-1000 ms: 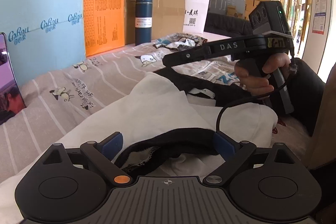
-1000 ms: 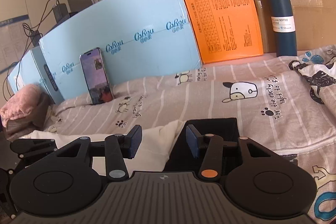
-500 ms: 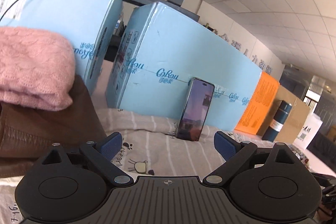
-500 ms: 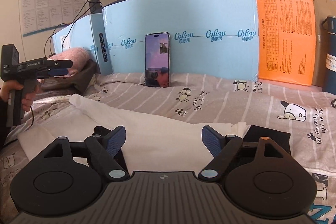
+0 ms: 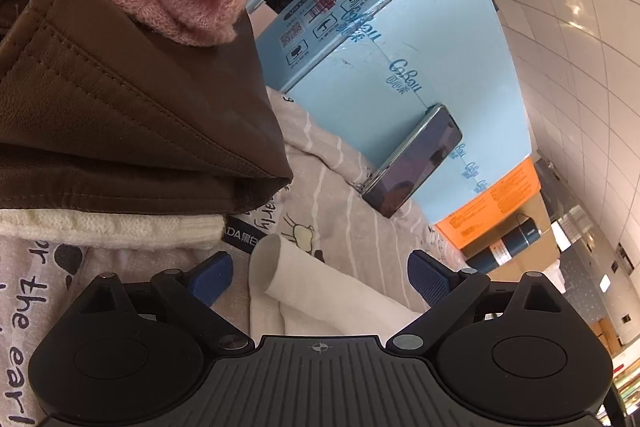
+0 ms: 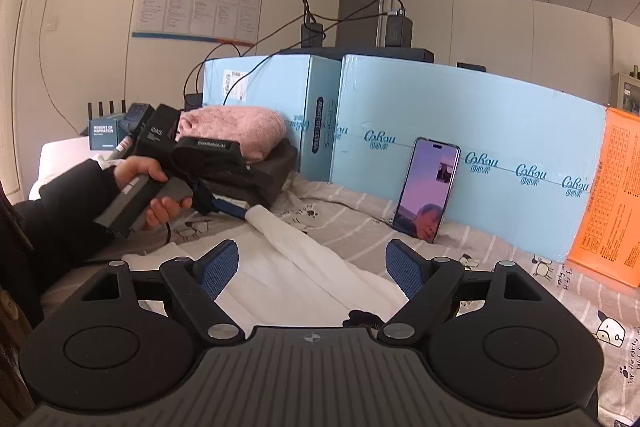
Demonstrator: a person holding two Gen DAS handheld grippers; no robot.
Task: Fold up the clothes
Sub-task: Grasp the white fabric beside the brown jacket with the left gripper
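A: Where is the garment?

B: A white top (image 6: 304, 267) lies flat on the bed (image 6: 360, 223), one sleeve (image 5: 280, 263) stretched toward eleven o'clock, its cuff beside a stack of folded clothes (image 5: 132, 99).

A: And the tools?

B: The left gripper (image 5: 320, 275) hovers at that cuff, fingers wide, likely to pinch it. The right gripper (image 6: 312, 267) waits over the body, fingers also wide, holding nothing.
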